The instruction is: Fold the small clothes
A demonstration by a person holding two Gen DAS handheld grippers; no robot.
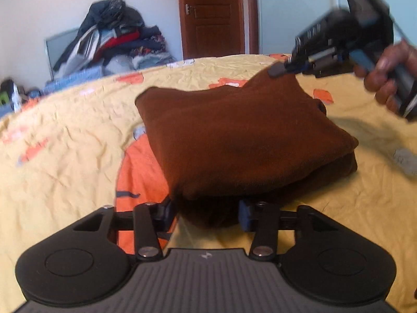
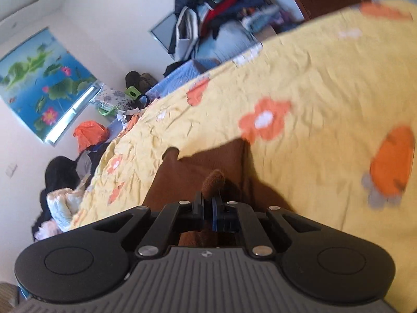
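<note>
Yellow bedspread with orange flowers fills both views, wrinkled all over, and that is where your work lies. Your brown garment sits folded into a thick pad near the middle of the bed, partly covering a big orange print on the cover.

Your right gripper has its jaws pinched together on a fold of that brown cloth; a small tuft pokes up just past the fingertips in its own wrist view. Seen from the left wrist camera, that same right gripper reaches in from the upper right, its tip meeting the far corner of the garment, which peaks up a little there. Your right hand wraps the handle, blurred.

Your left gripper sits at the near edge of the garment, jaws partly apart. The dark near edge of the cloth hangs between the two fingers, but whether the pads press on it you cannot tell from here: that spot is in shadow.

Beyond the bed, a tall heap of clothes leans on the white wall, with a brown wooden door to its right. A lotus-pond picture hangs on the wall in the right wrist view, with an orange bag below it by the bed's edge.
</note>
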